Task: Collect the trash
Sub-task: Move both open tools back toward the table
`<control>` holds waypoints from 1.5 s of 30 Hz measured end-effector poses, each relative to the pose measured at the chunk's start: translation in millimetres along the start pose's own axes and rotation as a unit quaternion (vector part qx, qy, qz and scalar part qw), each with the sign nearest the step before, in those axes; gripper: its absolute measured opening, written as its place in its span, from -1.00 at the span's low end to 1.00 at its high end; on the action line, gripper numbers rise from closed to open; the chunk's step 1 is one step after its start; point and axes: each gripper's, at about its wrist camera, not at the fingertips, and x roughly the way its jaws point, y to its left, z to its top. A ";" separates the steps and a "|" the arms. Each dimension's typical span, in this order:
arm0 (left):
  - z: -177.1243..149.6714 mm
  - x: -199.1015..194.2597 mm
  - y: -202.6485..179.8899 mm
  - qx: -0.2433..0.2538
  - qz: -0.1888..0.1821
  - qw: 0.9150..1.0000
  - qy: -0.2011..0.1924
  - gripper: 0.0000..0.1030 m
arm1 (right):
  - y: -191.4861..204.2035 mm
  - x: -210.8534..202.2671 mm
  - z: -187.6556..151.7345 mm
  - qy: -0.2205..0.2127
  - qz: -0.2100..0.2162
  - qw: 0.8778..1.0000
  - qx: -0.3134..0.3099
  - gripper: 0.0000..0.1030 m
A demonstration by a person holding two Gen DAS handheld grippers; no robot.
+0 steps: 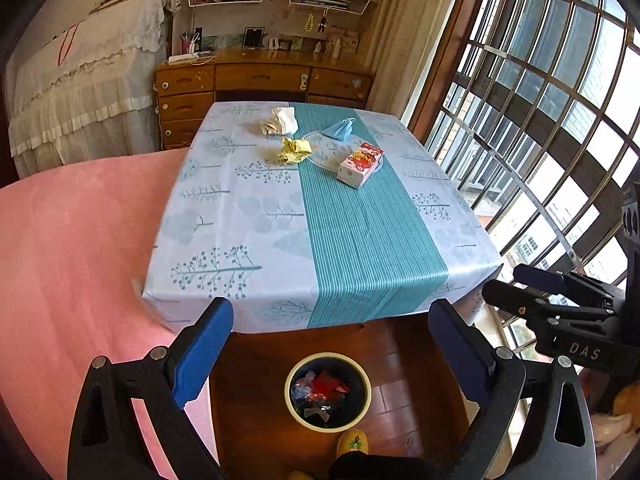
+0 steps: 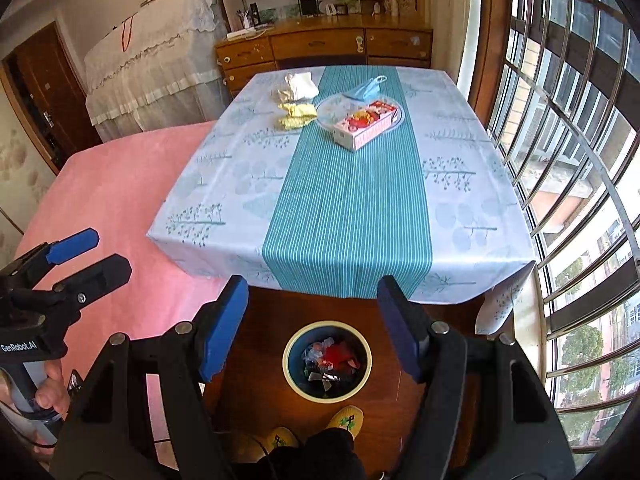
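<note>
Below the left wrist camera, the left gripper [image 1: 332,356] hangs spread wide, pinching nothing, over the trash bin [image 1: 328,390] at 6 o'clock. On the table [image 1: 280,240], the carton [image 1: 360,164], blue mask [image 1: 340,128], yellow wrapper [image 1: 295,150] and white tissue [image 1: 280,121] cluster toward 12 o'clock.

From the right wrist, the right gripper [image 2: 312,328] is likewise spread and holding nothing above the bin.

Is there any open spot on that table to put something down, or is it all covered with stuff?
The whole near half of the table is bare cloth. The far end is crowded: white tissue, yellow wrapper, blue face mask and pink carton cluster there. Bare strips run along both side edges.
</note>
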 end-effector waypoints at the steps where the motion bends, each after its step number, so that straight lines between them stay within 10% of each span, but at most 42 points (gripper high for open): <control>1: 6.6 1.0 -0.7 0.002 0.003 1.000 -0.003 0.93 | -1.8 -0.6 7.9 -0.007 -0.001 1.000 0.000 0.25; 10: 78.4 45.6 -1.2 0.001 0.020 1.000 -0.017 0.93 | -31.9 36.1 89.3 -0.030 0.002 0.999 -0.011 0.25; 30: 216.6 289.1 -20.3 -0.075 0.060 0.993 0.062 0.93 | -177.2 246.6 236.8 0.062 0.073 0.995 -0.022 0.25; 45: 259.2 377.1 6.1 -0.050 0.118 0.986 0.105 0.93 | -165.9 356.5 273.0 0.143 0.116 0.981 0.057 0.25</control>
